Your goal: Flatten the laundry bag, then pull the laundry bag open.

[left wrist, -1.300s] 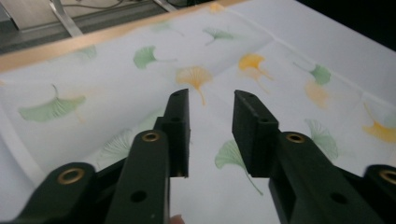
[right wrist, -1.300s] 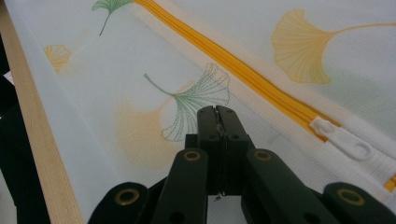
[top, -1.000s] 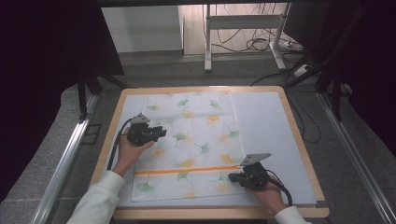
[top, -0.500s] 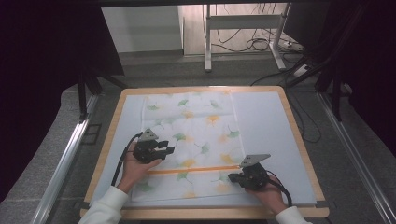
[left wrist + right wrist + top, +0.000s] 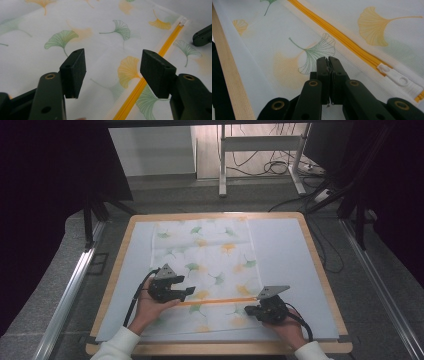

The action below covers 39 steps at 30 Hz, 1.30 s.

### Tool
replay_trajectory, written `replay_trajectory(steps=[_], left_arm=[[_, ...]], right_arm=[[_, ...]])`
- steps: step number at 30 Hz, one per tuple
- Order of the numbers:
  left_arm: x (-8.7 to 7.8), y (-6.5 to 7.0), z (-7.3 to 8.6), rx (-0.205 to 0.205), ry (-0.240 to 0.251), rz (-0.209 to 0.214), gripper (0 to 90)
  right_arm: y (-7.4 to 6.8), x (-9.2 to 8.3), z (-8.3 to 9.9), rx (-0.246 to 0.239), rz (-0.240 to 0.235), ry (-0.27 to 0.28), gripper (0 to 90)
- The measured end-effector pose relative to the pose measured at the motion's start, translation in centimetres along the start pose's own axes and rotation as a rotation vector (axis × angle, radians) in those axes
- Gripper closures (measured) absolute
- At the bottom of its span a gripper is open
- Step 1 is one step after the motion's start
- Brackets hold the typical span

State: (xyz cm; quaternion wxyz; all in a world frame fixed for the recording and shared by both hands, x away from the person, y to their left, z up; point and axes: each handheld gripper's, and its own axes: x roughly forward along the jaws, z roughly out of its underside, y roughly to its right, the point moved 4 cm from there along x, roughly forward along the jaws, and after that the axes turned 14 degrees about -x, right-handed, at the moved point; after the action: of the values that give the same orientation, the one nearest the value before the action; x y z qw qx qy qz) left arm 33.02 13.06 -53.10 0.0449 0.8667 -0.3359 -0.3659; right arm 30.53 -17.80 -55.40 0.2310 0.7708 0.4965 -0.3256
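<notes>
White mesh printed with green and yellow ginkgo leaves makes up the zippered laundry bag, which lies flat on the counter, its near part between the two hands. Its yellow zipper runs across the near part, with the white zipper pull at the right end; what the bag holds, if anything, cannot be told. The left claw hovers over the mesh just beside the zipper; its jaws have just been opening and stand released, with nothing between them but the cloth below. The right claw is clenched, its tips resting on the mesh just beside the pull; whether it pinches any fabric cannot be told. A pale sheet covers the wood-rimmed counter beneath the bag. Beyond it lie a grey floor, a metal stand and loose cables.
</notes>
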Motion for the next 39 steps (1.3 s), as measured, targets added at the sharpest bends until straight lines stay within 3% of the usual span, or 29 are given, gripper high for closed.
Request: replay_trajectory(steps=[6,15,21,39], left_arm=[[0.3,0.9,-0.1,0.018,0.0,0.0,33.5],[1.1,2.4,-0.3,0.074,-0.025,-0.002,32.0],[1.7,3.6,-0.5,0.106,-0.031,0.013,31.5],[4.4,5.6,-1.4,0.141,-0.061,0.028,31.5]], right_arm=[[0.2,-0.4,0.2,0.003,0.029,-0.012,87.0],[0.5,-2.3,1.7,0.054,0.053,-0.004,87.0],[0.4,-2.3,1.8,0.061,0.053,-0.016,87.0],[0.4,-2.2,2.0,0.07,0.046,-0.013,88.3]])
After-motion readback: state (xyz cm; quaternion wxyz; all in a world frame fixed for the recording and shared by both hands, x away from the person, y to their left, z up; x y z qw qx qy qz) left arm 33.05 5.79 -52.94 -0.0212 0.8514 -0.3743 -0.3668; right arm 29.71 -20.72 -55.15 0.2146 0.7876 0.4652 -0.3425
